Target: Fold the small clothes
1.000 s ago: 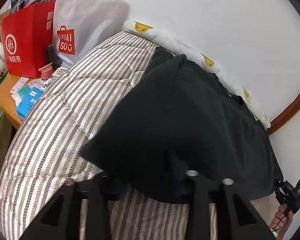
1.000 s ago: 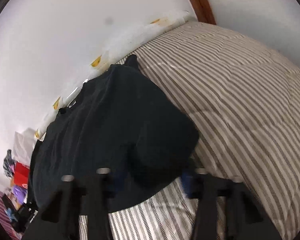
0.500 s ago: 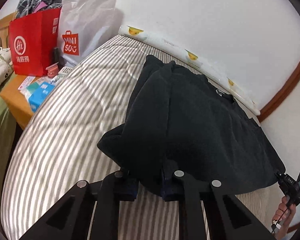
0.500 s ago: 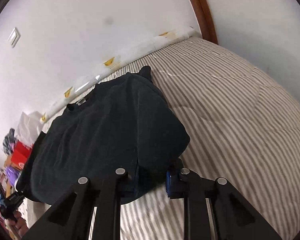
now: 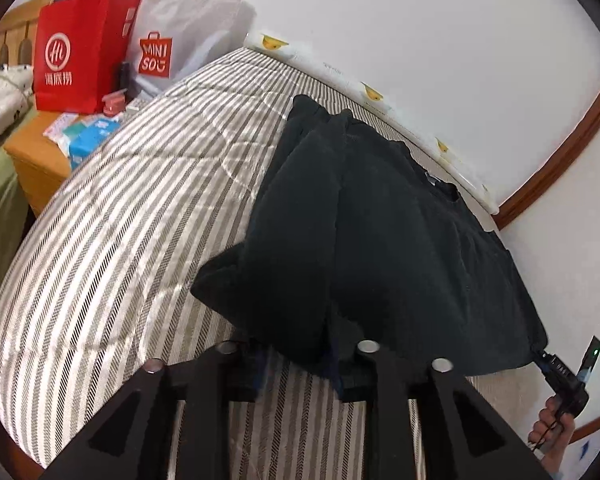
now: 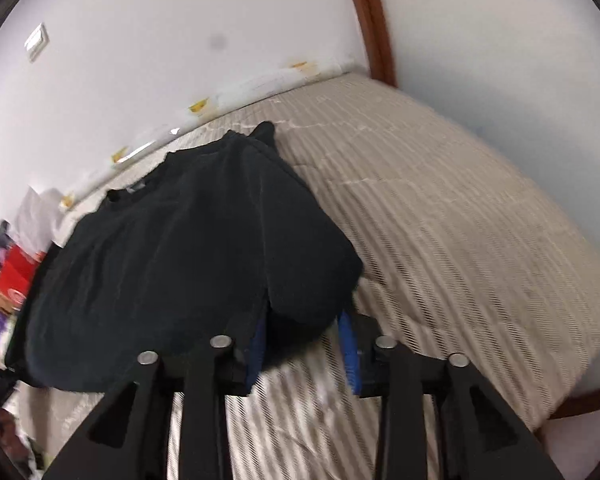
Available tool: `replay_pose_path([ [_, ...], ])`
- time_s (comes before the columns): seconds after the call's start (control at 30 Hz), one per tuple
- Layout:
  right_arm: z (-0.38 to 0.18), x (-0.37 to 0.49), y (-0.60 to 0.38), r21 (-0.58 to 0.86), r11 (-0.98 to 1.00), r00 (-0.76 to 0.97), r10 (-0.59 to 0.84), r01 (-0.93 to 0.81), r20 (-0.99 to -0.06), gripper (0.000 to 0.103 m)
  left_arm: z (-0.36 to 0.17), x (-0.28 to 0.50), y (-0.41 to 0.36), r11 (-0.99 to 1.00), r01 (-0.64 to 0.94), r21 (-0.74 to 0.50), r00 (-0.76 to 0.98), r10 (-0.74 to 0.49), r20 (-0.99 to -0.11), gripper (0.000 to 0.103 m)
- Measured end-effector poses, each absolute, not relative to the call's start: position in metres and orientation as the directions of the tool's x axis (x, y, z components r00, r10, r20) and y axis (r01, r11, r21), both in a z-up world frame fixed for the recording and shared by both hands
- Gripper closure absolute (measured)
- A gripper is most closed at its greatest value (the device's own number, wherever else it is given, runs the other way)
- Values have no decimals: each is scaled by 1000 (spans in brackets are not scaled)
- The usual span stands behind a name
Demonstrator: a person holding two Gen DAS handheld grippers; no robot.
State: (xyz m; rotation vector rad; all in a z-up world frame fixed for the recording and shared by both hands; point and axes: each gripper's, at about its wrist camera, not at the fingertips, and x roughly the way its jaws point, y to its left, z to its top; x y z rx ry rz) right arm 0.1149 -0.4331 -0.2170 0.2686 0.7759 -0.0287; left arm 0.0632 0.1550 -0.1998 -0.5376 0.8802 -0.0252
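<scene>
Lying on the striped quilt (image 5: 148, 208) of a bed, the black T-shirt (image 5: 380, 248) has its collar toward the wall and its hem toward the cameras, both sides already folded inward so the sleeves sit on top of the body. In the right wrist view the same black T-shirt (image 6: 188, 248) spreads leftward from the grip, its neckline near the white wall (image 6: 180, 40).

The left gripper (image 5: 300, 364) has the near hem corner bunched between its fingers; the jaws stand only partly closed, with cloth filling the gap, so it appears clamped on the shirt. The right gripper (image 6: 304, 348) holds the opposite hem corner: fabric hangs between its blue pads (image 6: 350, 350), which stand somewhat apart around the wad of cloth. That view is motion-blurred, so the exact contact is hard to judge.

At the far right of the left wrist view, a hand (image 5: 552, 432) grips the other tool's handle.

Beyond the bed's left side stand a red paper bag (image 5: 80, 68) and a white Miniso bag (image 5: 180, 32), with small packets (image 5: 84, 136) on a wooden stand (image 5: 36, 164).
</scene>
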Motion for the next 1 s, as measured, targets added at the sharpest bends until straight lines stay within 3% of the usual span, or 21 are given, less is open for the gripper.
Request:
replay_pose_path([
  [0.07,-205,106,-426,126,977,729,-39,170,-683,64,-203,59,153,851,-161,-500,643,-294,-707,69],
  [0.17,-179,101,-410,11,981,776,-146,193,-614,63,-204,57,148,854,-144,-500,665,-290,-688,52],
  [0.37,-169,124,-338,48,998,787,69,-51,-613,61,-213,59,150,788,-157,-595,717,-323,-617,43],
  [0.5,-194,141,-276,63,977,744,196,-203,-639,61,-213,62,150,770,-176,-613,724,-321,-611,43],
  [0.73,-231,165,-214,3,958,704,214,-288,-678,61,-211,69,152,780,-174,-601,707,-326,-628,45],
  [1.0,-235,160,-201,-67,952,699,170,-298,-694,61,-210,77,152,801,-226,-554,700,-262,-664,61],
])
